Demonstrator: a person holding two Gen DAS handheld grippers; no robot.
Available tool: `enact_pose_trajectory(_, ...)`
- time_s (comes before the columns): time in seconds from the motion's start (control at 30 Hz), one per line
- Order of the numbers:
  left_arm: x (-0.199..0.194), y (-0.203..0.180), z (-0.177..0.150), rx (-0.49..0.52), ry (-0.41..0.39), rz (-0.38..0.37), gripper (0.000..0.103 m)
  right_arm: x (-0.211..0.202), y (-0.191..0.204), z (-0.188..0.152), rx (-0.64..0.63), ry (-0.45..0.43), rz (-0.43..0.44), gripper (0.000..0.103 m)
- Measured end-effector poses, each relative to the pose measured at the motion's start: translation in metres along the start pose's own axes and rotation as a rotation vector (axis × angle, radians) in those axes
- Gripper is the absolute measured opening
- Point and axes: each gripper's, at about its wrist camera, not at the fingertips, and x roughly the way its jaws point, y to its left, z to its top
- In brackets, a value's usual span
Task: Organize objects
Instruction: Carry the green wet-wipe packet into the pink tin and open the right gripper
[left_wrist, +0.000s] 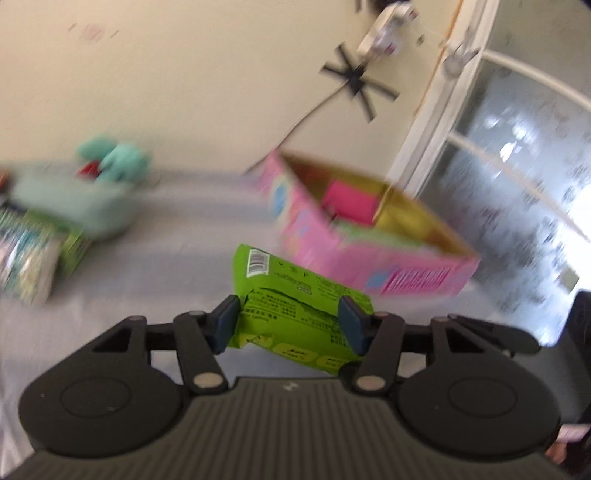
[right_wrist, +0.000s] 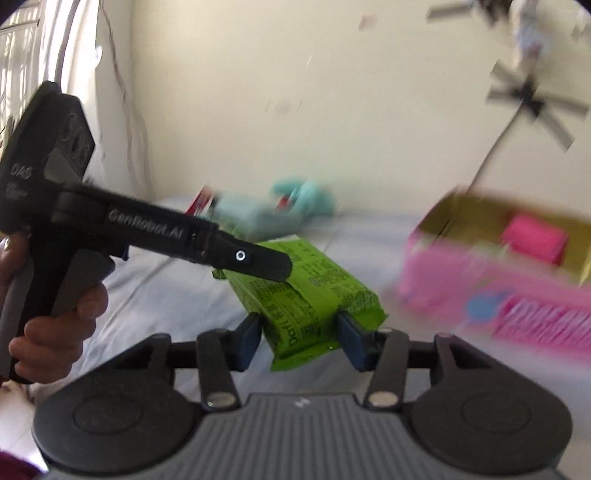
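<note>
Right wrist view: both claws, left claw (left_wrist: 290, 321) and right claw (right_wrist: 297, 341), clamp one green packet (right_wrist: 306, 295) lifted off the bed (right_wrist: 147, 280), near the half-filled pink box (right_wrist: 491, 288); packets by the far teal bin (left_wrist: 74, 210) remain unsorted.

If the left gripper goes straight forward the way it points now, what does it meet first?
Probably the pink box. The left gripper is shut on a green packet, and the box's near wall lies just beyond the packet's far end. Blur makes the depth uncertain, so the packet might pass over the rim.
</note>
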Motion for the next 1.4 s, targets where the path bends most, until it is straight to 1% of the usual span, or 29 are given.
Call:
enact_pose_trajectory(0.03, 0.005, -0.009, 0.01, 0.014, -0.018, -0.017, 0.06, -0.008, -0.005, 0.006, -0.015, -0.045, -0.035, 0.046)
enact_pose_trajectory(0.1, 0.019, -0.027, 0.027, 0.044, -0.043, -0.041, 0.06, -0.017, -0.018, 0.017, -0.032, -0.105, -0.098, 0.046)
enact_pose_trajectory(0.2, 0.052, -0.053, 0.047, 0.101, -0.069, -0.054, 0.06, -0.015, -0.053, 0.029, -0.006, -0.14, -0.162, 0.046)
enact_pose_trajectory(0.27, 0.082, -0.066, 0.058, 0.12, -0.064, -0.056, 0.06, -0.009, -0.082, 0.033, 0.029, -0.136, -0.186, 0.046)
enact_pose_trajectory(0.37, 0.127, -0.078, 0.07, 0.101, -0.018, -0.068, 0.06, 0.003, -0.124, 0.036, 0.055, -0.123, -0.238, 0.046)
enact_pose_trajectory(0.4, 0.14, -0.081, 0.073, 0.095, 0.0, -0.075, 0.06, 0.006, -0.136, 0.037, 0.058, -0.119, -0.256, 0.046)
enact_pose_trajectory(0.47, 0.163, -0.087, 0.075, 0.087, 0.025, -0.086, 0.059, 0.014, -0.16, 0.037, 0.075, -0.105, -0.277, 0.042)
enact_pose_trajectory(0.5, 0.172, -0.092, 0.075, 0.093, 0.027, -0.092, 0.059, 0.02, -0.172, 0.038, 0.088, -0.096, -0.274, 0.042)
enact_pose_trajectory(0.53, 0.179, -0.097, 0.075, 0.105, 0.023, -0.082, 0.059, 0.025, -0.181, 0.039, 0.095, -0.089, -0.29, 0.042)
enact_pose_trajectory(0.57, 0.187, -0.102, 0.074, 0.114, 0.021, -0.058, 0.06, 0.03, -0.186, 0.039, 0.097, -0.085, -0.318, 0.043)
enact_pose_trajectory(0.6, 0.191, -0.104, 0.074, 0.115, 0.017, -0.04, 0.061, 0.037, -0.19, 0.039, 0.097, -0.082, -0.346, 0.047)
enact_pose_trajectory(0.63, 0.195, -0.105, 0.074, 0.106, 0.02, -0.03, 0.062, 0.041, -0.193, 0.035, 0.101, -0.079, -0.376, 0.055)
enact_pose_trajectory(0.7, 0.195, -0.098, 0.074, 0.07, 0.043, -0.029, 0.062, 0.045, -0.201, 0.026, 0.134, -0.1, -0.44, 0.056)
enact_pose_trajectory(0.73, 0.193, -0.096, 0.073, 0.059, 0.051, -0.035, 0.062, 0.045, -0.207, 0.023, 0.157, -0.109, -0.449, 0.056)
enact_pose_trajectory(0.8, 0.184, -0.093, 0.071, 0.064, 0.044, -0.016, 0.062, 0.036, -0.213, 0.016, 0.19, -0.134, -0.451, 0.057)
enact_pose_trajectory(0.9, 0.161, -0.091, 0.065, 0.075, 0.031, 0.012, 0.062, 0.021, -0.212, 0.013, 0.2, -0.178, -0.451, 0.059)
enact_pose_trajectory(0.97, 0.141, -0.095, 0.057, 0.108, 0.01, 0.038, 0.062, 0.014, -0.209, 0.012, 0.22, -0.191, -0.437, 0.059)
enact_pose_trajectory(1.07, 0.11, -0.096, 0.04, 0.17, -0.013, 0.068, 0.062, 0.005, -0.202, 0.015, 0.252, -0.209, -0.403, 0.059)
enact_pose_trajectory(1.13, 0.09, -0.093, 0.027, 0.207, -0.022, 0.088, 0.063, -0.002, -0.194, 0.017, 0.267, -0.229, -0.363, 0.059)
enact_pose_trajectory(1.2, 0.075, -0.088, 0.016, 0.234, -0.021, 0.125, 0.063, -0.014, -0.176, 0.012, 0.28, -0.248, -0.326, 0.061)
enact_pose_trajectory(1.3, 0.055, -0.069, -0.005, 0.231, 0.014, 0.162, 0.066, -0.027, -0.148, 0.002, 0.302, -0.249, -0.25, 0.065)
enact_pose_trajectory(1.4, 0.041, -0.041, -0.028, 0.217, 0.074, 0.231, 0.066, -0.026, -0.117, -0.009, 0.294, -0.195, -0.179, 0.065)
